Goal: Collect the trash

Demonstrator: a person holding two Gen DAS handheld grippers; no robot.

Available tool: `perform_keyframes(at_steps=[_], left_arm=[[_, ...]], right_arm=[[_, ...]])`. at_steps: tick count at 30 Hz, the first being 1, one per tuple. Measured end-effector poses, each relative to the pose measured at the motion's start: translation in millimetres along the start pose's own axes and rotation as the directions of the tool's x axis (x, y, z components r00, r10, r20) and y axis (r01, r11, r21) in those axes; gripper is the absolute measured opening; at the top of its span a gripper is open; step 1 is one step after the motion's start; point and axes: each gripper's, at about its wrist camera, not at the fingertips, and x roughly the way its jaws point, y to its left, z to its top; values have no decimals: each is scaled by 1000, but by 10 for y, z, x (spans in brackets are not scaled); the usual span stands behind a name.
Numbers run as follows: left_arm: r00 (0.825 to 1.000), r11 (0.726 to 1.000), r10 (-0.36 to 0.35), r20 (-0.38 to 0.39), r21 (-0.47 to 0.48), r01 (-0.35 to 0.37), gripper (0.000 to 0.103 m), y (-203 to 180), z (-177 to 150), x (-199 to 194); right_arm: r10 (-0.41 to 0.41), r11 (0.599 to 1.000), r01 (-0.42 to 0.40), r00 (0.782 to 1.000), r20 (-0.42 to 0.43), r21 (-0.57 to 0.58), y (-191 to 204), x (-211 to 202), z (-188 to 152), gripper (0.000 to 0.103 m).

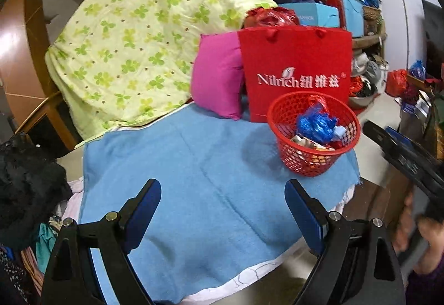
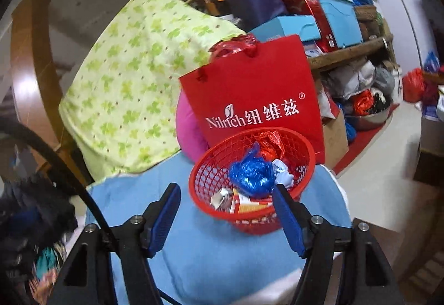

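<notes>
A red mesh basket [image 1: 294, 107] stands on a blue towel [image 1: 194, 180] at its right side. It holds a crumpled blue plastic bag [image 1: 316, 124], a red wrapper, white paper and small cartons. It also shows in the right wrist view [image 2: 205, 169], with the blue bag [image 2: 249, 174] on top. My left gripper [image 1: 223, 194] is open and empty over the towel, left of and nearer than the basket. My right gripper [image 2: 227, 196] is open and empty, its fingers just in front of the basket's near rim. Its dark body shows at the right edge of the left wrist view [image 1: 402, 152].
A red Nilrich paper bag [image 1: 297, 69] stands behind the basket, next to a pink cushion [image 1: 219, 74] and a green clover-print quilt [image 1: 133, 41]. Dark clothes [image 1: 25, 188] pile at the left. Boxes and bags [image 2: 319, 19] crowd the shelves behind. Floor lies to the right.
</notes>
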Motion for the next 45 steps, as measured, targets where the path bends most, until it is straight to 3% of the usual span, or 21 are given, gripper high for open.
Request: perform_keyframes(at_steps=[7,20,45], left_arm=[[997,998,63,33,1,-63,91,76,12,-115],[993,994,108,55,22,-110,94,68,-32,-322],[986,988,152,72,13,-153,94,175,-151,-660]], right_arm=[[7,996,-10,999,-35,-90,252,-392,-45,74],[14,983,-18,1000,-27,-181,592,-953,14,77],[-50,958,31,997,-58,-283,796,-1351,6,77]])
